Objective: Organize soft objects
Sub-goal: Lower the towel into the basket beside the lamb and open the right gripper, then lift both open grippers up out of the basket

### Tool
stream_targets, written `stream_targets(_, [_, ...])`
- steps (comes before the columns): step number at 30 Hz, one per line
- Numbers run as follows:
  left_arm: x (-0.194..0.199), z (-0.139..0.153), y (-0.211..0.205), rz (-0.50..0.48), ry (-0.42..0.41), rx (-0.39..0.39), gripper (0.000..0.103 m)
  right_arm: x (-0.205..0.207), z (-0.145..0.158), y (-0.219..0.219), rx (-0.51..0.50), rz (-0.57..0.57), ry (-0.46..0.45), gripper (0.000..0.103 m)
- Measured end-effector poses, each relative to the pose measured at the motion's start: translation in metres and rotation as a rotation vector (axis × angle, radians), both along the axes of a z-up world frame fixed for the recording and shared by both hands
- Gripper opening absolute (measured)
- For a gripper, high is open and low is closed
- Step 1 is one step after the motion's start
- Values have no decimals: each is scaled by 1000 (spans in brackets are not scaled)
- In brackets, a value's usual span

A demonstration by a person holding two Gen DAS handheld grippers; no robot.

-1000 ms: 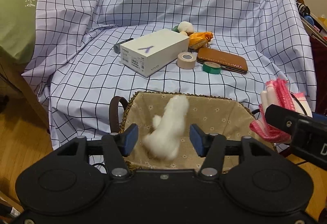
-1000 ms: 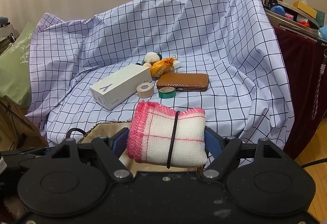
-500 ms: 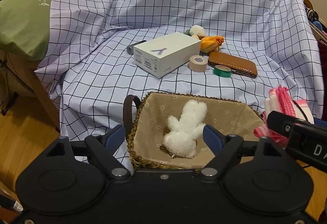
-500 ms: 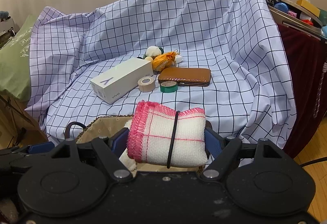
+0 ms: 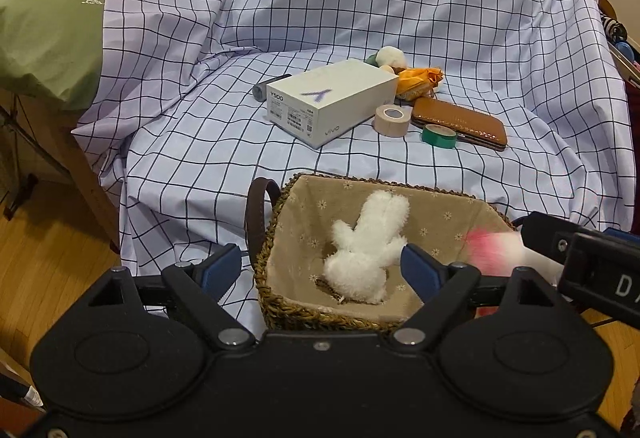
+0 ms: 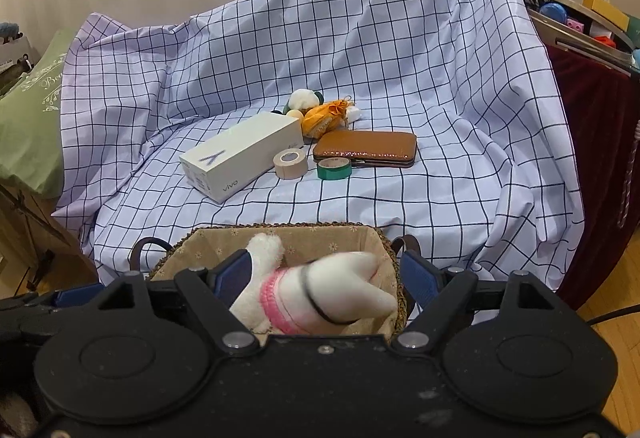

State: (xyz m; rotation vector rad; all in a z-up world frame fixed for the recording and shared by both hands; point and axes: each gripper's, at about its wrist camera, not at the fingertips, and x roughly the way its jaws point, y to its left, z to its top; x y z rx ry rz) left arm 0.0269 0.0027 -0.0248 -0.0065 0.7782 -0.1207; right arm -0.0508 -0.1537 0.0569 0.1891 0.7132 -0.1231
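1. Since the earlier frames, the rolled pink-edged cloth [image 6: 320,296] had slipped out from between the right gripper's [image 6: 326,278] pads and was tumbling, blurred, into the woven basket [image 6: 280,227]; a moment before it sat squarely pinched there.
2. That gripper's jaws were opening, with the cloth loose between them and touching neither pad firmly, so it read as released, not grasped.
3. In the left wrist view the white plush toy [image 5: 368,250] lay on the basket's floral lining, where a second earlier it hung between the pads.
4. Its carrier, the left gripper [image 5: 320,270], was also opening wide, pads apart on either side of the basket's near corner and gripping nothing.
5. Both tools hovered above the basket, probably because it was the collecting place for soft things, so each item only had to be let go.
6. Hard items stayed out on the checked sheet [image 5: 200,142]: the white phone box [image 5: 332,102], beige tape roll [image 5: 392,118], green tape roll [image 5: 439,136] and brown case [image 5: 460,122].
7. Behind the box an orange fabric bundle [image 5: 420,78] and some small balls [image 5: 390,56] remained, likely the next soft pieces.
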Motion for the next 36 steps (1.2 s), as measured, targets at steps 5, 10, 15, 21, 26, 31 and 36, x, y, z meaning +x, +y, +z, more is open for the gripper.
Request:
stream_targets(5, [-1,-1,-1,-9,2,4,83,0,-1,-1,3,-3,3,81])
stream_targets(10, [0,-1,-2,-12,5,3,83,0,-1,-2,4,-3,4,81])
stream_targets(15, [-1,-1,-2,-17,5,6,83,0,-2,-2,4,-3,5,81])
stream_targets(21, [-1,-1,-2,-17,1,10,83,-1,-2,-2,5,-3,6,81])
stream_targets(26, [-2,0,-2,-18,-5,14,88,0,-1,-4,-1,-3,2,81])
stream_targets(31, [-2,2,-4,-24,-26,25,91,1,-2,-5,-18,-9,-4,81])
stream_targets(36, [1,3,-5,-25,-31,40,91,4,-3,-5,-54,-18,-15,81])
